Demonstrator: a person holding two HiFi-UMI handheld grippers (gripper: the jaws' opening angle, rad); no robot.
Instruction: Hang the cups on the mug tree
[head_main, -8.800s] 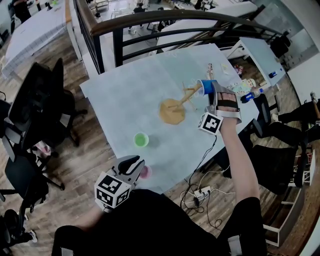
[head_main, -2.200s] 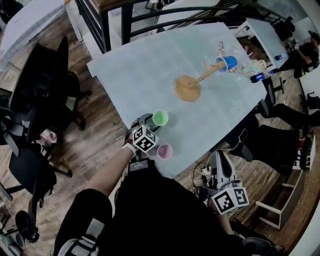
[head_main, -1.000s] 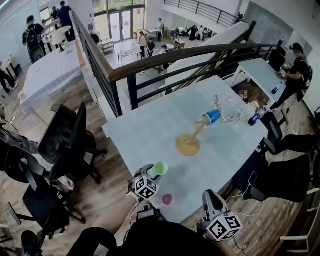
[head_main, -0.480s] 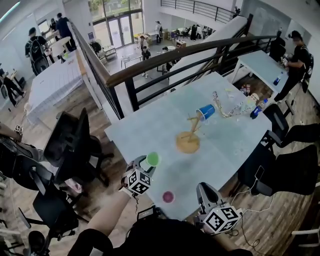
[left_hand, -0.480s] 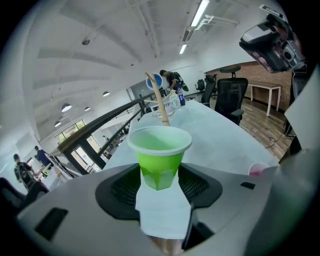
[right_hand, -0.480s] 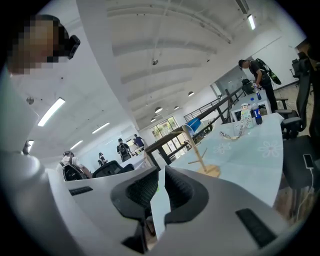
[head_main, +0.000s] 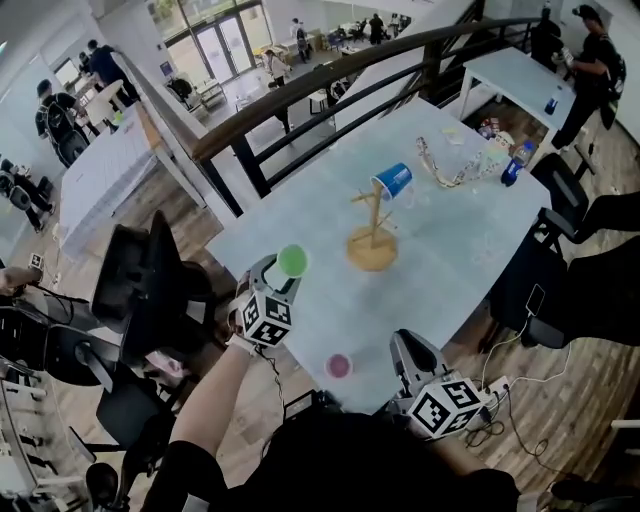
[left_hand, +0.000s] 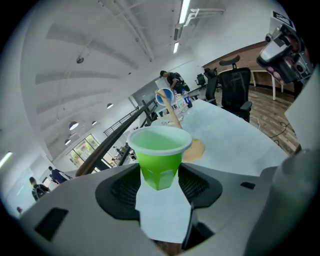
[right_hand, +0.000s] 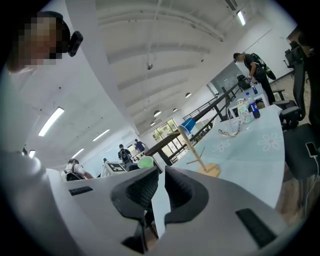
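Note:
My left gripper (head_main: 284, 270) is shut on a green cup (head_main: 292, 261), which it holds upright in the air over the table's left edge. In the left gripper view both pads press the green cup's (left_hand: 160, 155) sides. The wooden mug tree (head_main: 371, 222) stands mid-table with a blue cup (head_main: 394, 181) hanging on an upper peg. A pink cup (head_main: 339, 366) sits near the table's front edge. My right gripper (head_main: 408, 352) hovers by that edge, right of the pink cup, shut with nothing between its jaws (right_hand: 160, 175).
A beaded string (head_main: 447, 170) and a bottle (head_main: 515, 163) lie at the table's (head_main: 450, 260) far right. Black office chairs (head_main: 150, 290) stand left of the table, another (head_main: 585, 300) to the right. A dark railing (head_main: 300, 95) runs behind. People stand in the background.
My left gripper has lifted the green cup up off the table and towards the left edge. The right gripper has shifted only slightly. The head view has tilted.

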